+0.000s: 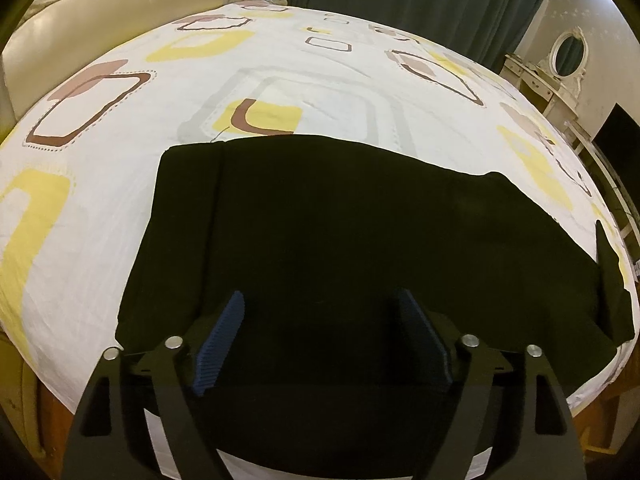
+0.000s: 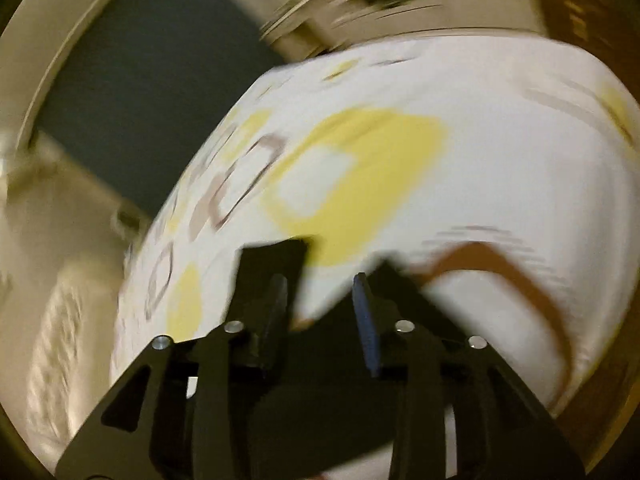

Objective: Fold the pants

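Black pants (image 1: 340,220) lie folded flat on a bed sheet (image 1: 280,80) that is white with yellow and brown squares. In the left wrist view they stretch from the middle to the near right edge. My left gripper (image 1: 320,300) hovers over their near part, open wide, with its blue pads clear of the cloth. A pointed black corner (image 1: 604,264) sticks up at the pants' right end. The right wrist view is badly blurred. My right gripper (image 2: 320,280) stands tilted over the sheet (image 2: 480,140) with a gap between its jaws, white sheet showing through and nothing gripped.
A cream padded headboard (image 1: 100,12) runs along the far left of the bed. A teal curtain (image 1: 400,0) hangs behind it. At the right stands a white dressing table with an oval mirror (image 1: 568,56). The bed's near edge falls away just below the pants.
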A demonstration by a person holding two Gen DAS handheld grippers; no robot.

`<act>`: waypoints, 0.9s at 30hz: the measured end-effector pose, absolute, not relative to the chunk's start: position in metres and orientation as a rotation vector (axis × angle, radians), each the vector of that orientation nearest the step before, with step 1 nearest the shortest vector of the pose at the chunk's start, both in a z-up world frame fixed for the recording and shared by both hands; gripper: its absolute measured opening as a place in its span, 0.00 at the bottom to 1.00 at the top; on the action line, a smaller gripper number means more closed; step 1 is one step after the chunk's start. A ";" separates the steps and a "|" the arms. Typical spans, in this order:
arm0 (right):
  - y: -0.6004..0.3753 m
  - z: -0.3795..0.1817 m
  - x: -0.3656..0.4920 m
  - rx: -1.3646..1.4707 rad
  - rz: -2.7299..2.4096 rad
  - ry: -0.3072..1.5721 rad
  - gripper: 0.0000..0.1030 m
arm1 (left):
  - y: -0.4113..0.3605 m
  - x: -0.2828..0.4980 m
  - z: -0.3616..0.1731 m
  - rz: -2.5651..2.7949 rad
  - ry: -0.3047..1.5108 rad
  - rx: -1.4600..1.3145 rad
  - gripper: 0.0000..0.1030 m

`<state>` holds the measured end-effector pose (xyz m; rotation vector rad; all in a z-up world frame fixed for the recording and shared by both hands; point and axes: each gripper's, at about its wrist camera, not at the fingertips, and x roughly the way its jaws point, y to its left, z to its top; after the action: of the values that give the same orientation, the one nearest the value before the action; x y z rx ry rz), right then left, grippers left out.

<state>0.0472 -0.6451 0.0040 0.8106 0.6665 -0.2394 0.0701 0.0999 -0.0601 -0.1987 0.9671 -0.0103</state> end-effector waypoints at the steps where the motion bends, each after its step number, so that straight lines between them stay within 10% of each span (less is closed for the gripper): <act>1: -0.631 0.008 0.069 0.763 -0.235 0.696 0.40 | 0.100 0.070 -0.061 -0.008 0.969 -0.203 0.80; 16: -0.534 -0.060 0.258 0.468 -0.509 1.108 0.44 | 0.100 0.072 -0.062 -0.017 0.988 -0.214 0.82; 21: -0.542 -0.056 0.242 0.491 -0.506 1.090 0.11 | 0.100 0.071 -0.063 -0.017 0.989 -0.215 0.82; 27: -0.562 -0.020 0.186 0.627 -0.411 0.901 0.07 | 0.101 0.071 -0.062 -0.015 0.989 -0.211 0.82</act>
<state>0.1855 -0.5615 -0.0205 0.6275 0.9008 -0.4106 0.0708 0.1009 -0.0625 -0.2107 0.9886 -0.0147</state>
